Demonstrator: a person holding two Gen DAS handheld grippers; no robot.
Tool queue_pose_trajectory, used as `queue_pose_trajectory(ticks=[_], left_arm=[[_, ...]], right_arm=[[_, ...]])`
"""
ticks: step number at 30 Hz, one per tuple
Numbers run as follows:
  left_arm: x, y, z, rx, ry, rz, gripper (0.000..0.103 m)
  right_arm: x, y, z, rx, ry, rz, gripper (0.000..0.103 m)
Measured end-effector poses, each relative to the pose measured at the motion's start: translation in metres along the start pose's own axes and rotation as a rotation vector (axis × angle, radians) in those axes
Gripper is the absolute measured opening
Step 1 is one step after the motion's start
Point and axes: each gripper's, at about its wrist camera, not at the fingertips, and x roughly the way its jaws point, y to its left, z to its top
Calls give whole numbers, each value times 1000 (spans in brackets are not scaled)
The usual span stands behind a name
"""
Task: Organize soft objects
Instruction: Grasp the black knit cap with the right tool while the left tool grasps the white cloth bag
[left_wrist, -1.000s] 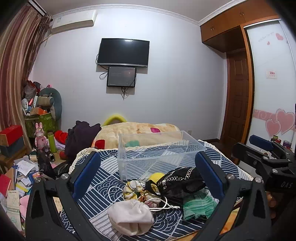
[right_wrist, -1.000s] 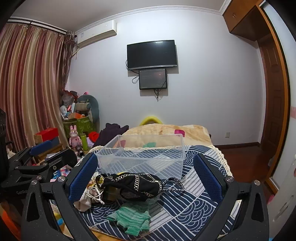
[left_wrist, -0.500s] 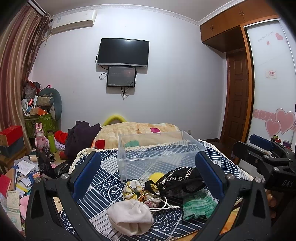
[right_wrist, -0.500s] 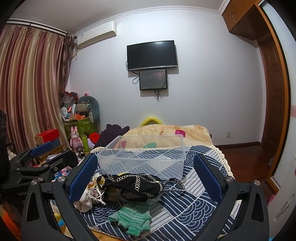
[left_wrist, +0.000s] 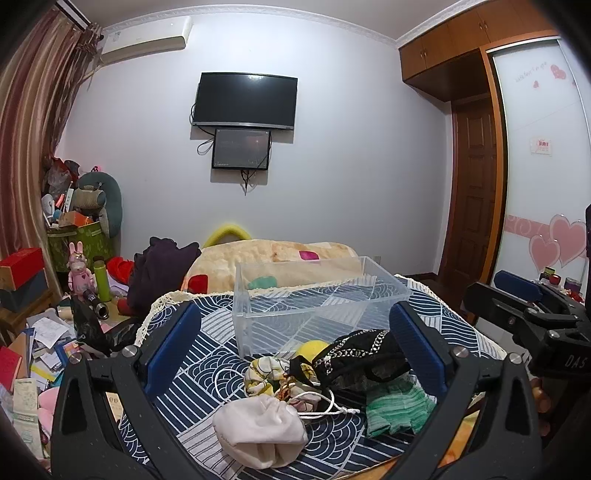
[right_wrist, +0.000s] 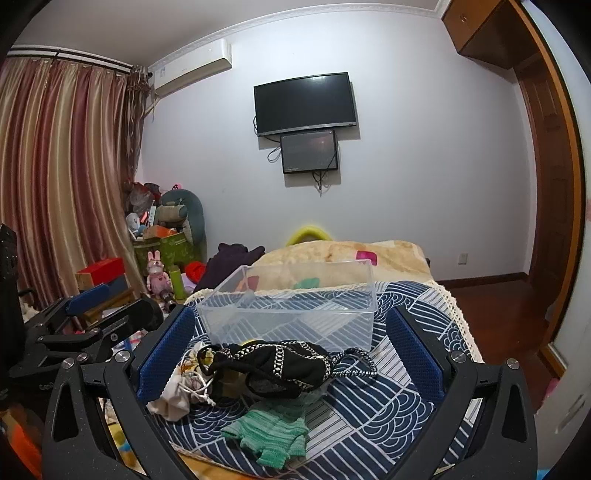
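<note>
A clear plastic bin (left_wrist: 314, 295) (right_wrist: 291, 314) stands empty on a blue patterned cloth (left_wrist: 207, 369). In front of it lies a heap of soft things: a white pouch (left_wrist: 258, 434), a floral cloth (left_wrist: 266, 373), a yellow ball (left_wrist: 314, 349), a black patterned bag (left_wrist: 362, 354) (right_wrist: 273, 363) and green knit gloves (left_wrist: 397, 408) (right_wrist: 273, 434). My left gripper (left_wrist: 295, 354) is open and empty, just short of the heap. My right gripper (right_wrist: 288, 354) is open and empty too, jaws either side of the black bag, apart from it.
A beige blanket (left_wrist: 280, 258) covers the bed behind the bin. A dark garment (left_wrist: 159, 269) lies at its left. Boxes, papers and toys clutter the floor at left (left_wrist: 44, 332). A door and wardrobe (left_wrist: 476, 192) are at right.
The right gripper has risen slightly; the view has shifted a little. The left gripper and the objects have not visibly moved.
</note>
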Motion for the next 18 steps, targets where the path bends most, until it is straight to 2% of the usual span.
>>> queue_pose_trajectory(ticks=[4,10,14,18], left_arm=[[7,4,-3,-5,29,-15,103],[20,21,-16,-27,106,-14,103],[31,35,-31,-36,180,-4,87],[42,45,-49,-65,261,-19,86]], right_arm=[[4,-2,-3,6,6,-2,103],[17,-5,-9,9,64,15,84],[31,-7,-16,29,127,51,79],[45,-3,-25,23,185,67,79]])
